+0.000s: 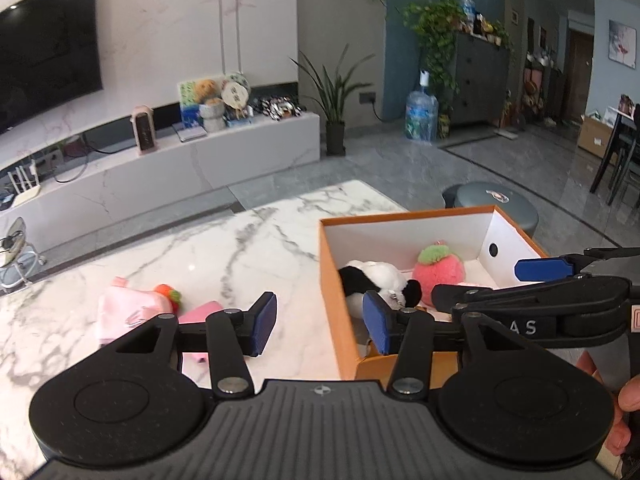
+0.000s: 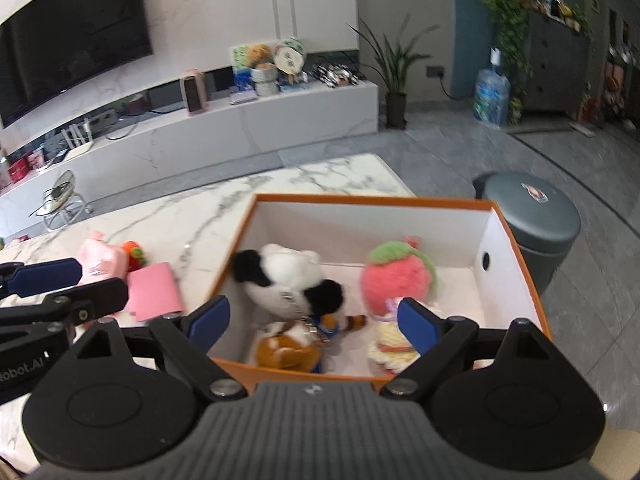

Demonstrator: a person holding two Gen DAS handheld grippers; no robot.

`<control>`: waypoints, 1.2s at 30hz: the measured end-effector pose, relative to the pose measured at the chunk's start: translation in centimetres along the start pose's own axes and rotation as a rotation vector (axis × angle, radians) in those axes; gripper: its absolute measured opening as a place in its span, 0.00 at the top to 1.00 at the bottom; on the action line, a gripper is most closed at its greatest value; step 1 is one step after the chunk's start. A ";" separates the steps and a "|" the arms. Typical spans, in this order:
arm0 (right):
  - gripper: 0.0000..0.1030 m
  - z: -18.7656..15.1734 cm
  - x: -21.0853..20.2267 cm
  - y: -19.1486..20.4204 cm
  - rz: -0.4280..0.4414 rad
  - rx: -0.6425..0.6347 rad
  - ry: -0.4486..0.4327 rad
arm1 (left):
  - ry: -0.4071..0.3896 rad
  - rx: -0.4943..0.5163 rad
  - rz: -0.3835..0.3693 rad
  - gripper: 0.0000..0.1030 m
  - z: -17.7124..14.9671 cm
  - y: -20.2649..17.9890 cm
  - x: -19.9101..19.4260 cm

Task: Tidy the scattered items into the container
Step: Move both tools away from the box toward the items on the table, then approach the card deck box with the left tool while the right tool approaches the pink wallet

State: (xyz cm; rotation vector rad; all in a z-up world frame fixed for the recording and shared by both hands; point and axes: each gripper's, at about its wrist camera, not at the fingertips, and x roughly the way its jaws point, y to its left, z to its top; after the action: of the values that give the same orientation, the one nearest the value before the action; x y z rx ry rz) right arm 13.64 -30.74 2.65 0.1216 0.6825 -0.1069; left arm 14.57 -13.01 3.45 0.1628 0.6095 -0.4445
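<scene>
An orange box [image 1: 335,292] with white inside [image 2: 516,264] stands on the marble table. In it lie a black-and-white panda plush [image 2: 286,278], a pink strawberry plush [image 2: 400,276], a brown plush [image 2: 286,350] and a cream knitted toy [image 2: 390,346]. Left of the box on the table lie a pink plush with an orange-green tuft [image 1: 128,306] and a flat pink card [image 2: 154,292]. My left gripper [image 1: 322,326] is open and empty, straddling the box's left wall. My right gripper [image 2: 314,324] is open and empty above the box's near edge.
The marble table [image 1: 224,248] ends at the far edge near a white TV bench. A grey round bin [image 2: 532,216] stands on the floor just beyond the box's right side. The right gripper's fingers [image 1: 544,270] reach over the box in the left wrist view.
</scene>
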 end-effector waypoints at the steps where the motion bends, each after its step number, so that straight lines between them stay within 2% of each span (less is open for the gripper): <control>1: 0.11 -0.1 -0.5 0.6 0.007 -0.009 -0.006 | -0.007 -0.004 0.007 0.46 -0.2 0.3 -0.6; 18: 0.10 -2.3 -5.6 12.8 0.088 -0.208 -0.081 | -0.071 -0.214 0.166 0.45 -5.6 9.5 -7.8; 24: 0.09 -3.2 -6.3 16.7 0.124 -0.266 -0.103 | -0.041 -0.224 0.261 0.43 -7.7 12.0 -8.5; 31: 0.09 -4.5 -5.9 20.4 0.139 -0.343 -0.112 | 0.009 -0.271 0.304 0.40 -9.6 14.6 -8.6; 36: 0.09 -5.2 -5.2 22.0 0.150 -0.371 -0.123 | 0.017 -0.293 0.333 0.40 -10.7 15.7 -8.8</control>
State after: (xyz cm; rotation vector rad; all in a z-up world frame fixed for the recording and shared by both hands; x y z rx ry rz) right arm 9.38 -7.96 3.63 -0.1891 0.5583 0.1554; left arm 9.71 7.05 0.22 -0.0129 0.6438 -0.0295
